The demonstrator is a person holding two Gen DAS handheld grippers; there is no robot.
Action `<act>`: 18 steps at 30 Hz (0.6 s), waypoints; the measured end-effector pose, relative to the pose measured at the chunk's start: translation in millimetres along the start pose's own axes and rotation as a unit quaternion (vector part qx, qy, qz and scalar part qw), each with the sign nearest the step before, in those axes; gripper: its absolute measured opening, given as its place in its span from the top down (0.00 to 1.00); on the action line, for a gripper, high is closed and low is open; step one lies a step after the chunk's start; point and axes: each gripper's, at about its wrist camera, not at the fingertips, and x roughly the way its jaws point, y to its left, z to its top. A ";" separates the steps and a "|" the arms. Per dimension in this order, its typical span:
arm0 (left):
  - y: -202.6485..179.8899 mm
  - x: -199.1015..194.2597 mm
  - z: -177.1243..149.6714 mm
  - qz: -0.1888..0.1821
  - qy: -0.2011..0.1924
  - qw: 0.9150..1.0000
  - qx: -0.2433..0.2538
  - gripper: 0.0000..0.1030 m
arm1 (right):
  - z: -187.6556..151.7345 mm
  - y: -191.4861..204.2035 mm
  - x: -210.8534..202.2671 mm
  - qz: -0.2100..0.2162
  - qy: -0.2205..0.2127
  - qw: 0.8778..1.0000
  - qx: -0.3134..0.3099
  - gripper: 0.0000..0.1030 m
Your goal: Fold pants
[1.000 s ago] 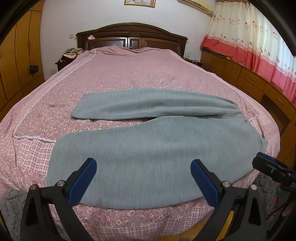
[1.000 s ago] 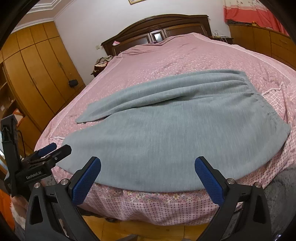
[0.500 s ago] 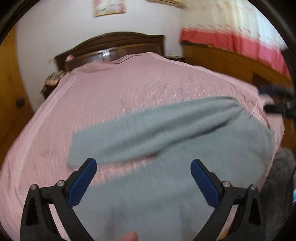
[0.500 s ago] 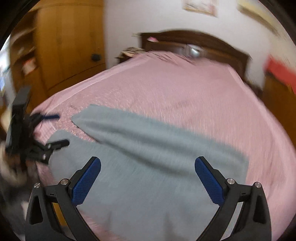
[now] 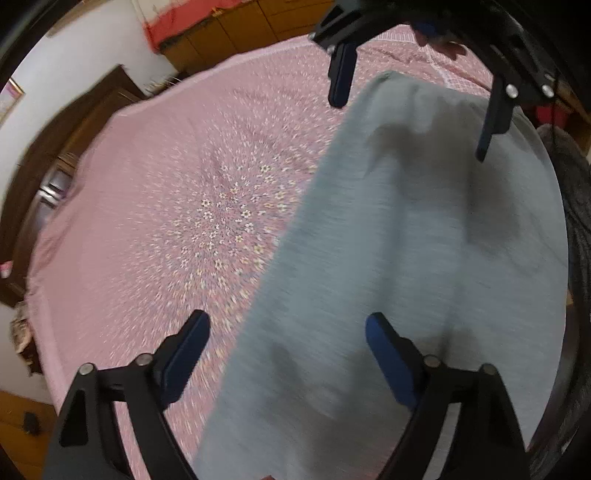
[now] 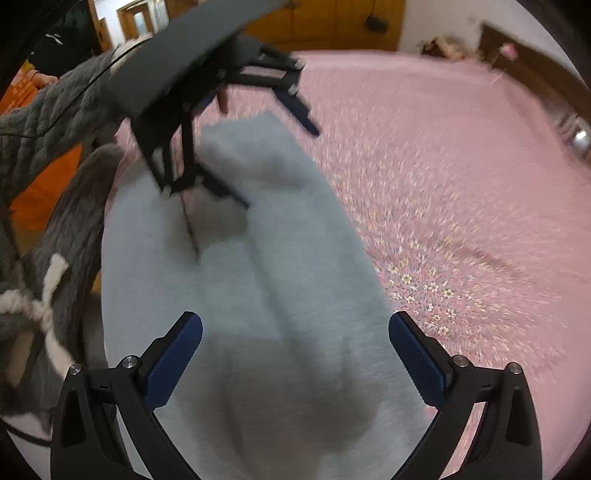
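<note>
Grey pants (image 5: 406,240) lie flat on the pink flowered bedspread (image 5: 184,184). My left gripper (image 5: 286,354) hovers over their far long edge, one pad over the bedspread and the other over the cloth. Its jaws are closing, with nothing pressed between them. My right gripper (image 6: 295,358) stands open above the pants (image 6: 277,258), whose edge runs by its right pad. Each view shows the other tool at the pants' opposite end: the right gripper (image 5: 413,107) open by a cloth corner, the left gripper (image 6: 266,155) over the narrow end.
A dark wooden headboard (image 5: 74,122) closes the bed at one side. Wooden cabinets under a red curtain (image 5: 229,29) line one wall, a wardrobe (image 6: 332,22) another. A person's grey knitted sleeve (image 6: 62,110) reaches in beside the bed's edge. Bare bedspread (image 6: 461,184) stretches beyond the pants.
Both grippers moved from the bed's near edge out over the pants and rolled, so they now face each other along the cloth. The left jaws stand a little narrower.
</note>
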 end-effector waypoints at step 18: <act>99.3 104.3 -24.9 -0.234 0.097 0.964 -0.082 0.97 | -14.0 -113.5 87.4 0.130 0.173 0.972 0.097 0.82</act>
